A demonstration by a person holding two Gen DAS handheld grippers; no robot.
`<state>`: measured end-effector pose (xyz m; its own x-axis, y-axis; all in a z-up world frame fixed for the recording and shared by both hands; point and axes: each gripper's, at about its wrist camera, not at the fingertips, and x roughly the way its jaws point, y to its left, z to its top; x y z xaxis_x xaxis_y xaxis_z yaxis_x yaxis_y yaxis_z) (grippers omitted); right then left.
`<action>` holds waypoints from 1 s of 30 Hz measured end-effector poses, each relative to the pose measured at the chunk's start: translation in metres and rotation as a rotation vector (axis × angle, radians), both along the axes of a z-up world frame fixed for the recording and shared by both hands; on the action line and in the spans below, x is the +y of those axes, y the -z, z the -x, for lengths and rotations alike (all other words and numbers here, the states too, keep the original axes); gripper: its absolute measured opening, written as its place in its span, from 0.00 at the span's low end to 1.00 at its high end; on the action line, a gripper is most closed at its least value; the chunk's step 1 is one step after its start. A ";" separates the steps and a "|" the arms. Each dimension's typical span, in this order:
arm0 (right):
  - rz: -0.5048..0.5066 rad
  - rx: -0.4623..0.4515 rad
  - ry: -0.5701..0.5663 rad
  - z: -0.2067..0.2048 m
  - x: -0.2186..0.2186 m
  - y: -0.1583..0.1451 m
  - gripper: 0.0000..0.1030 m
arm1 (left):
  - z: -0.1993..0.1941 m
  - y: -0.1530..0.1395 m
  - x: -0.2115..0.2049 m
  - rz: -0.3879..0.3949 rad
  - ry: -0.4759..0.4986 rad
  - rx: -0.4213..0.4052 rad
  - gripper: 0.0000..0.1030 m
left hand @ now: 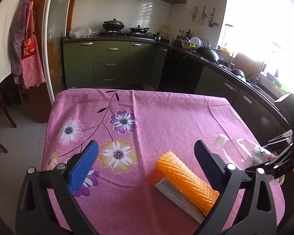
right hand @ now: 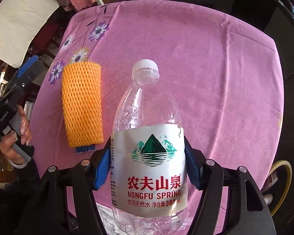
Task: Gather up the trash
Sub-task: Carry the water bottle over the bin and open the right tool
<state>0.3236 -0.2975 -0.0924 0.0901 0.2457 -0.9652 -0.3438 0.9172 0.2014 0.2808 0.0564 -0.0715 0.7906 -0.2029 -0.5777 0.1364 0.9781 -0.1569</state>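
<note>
Left wrist view:
- Left gripper [left hand: 146, 157]: jaws wide apart, nothing between the pads; blue ribbed pad on the left finger, dark finger on the right; held over the near part of the table.
- Table [left hand: 166, 113]: covered in pink cloth with flower print.
- Foam net [left hand: 186, 178]: orange, tubular, lying on the cloth just inside the right finger, resting on a small white box [left hand: 176, 195].
- Bottle [left hand: 243, 152]: clear plastic, white cap, at the table's right edge, held in the right gripper [left hand: 272, 156], which enters from the right.
- Background: green kitchen cabinets, stove with pans, aprons hanging at left.

Right wrist view:
- Right gripper [right hand: 148, 166]: blue pads clamped on either side of the bottle [right hand: 149, 137] at its white label; the camera looks steeply down.
- Bottle: empty, cap pointing away from the camera, above the cloth.
- Foam net [right hand: 82, 103]: lying flat to the bottle's left, apart from it.
- Left gripper [right hand: 25, 72]: at the left edge, in a hand [right hand: 17, 137].
</note>
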 end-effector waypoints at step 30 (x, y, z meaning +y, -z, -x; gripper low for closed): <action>0.184 -0.158 0.717 0.112 -0.309 0.018 0.80 | 0.006 -0.002 -0.014 0.020 0.066 -0.029 0.92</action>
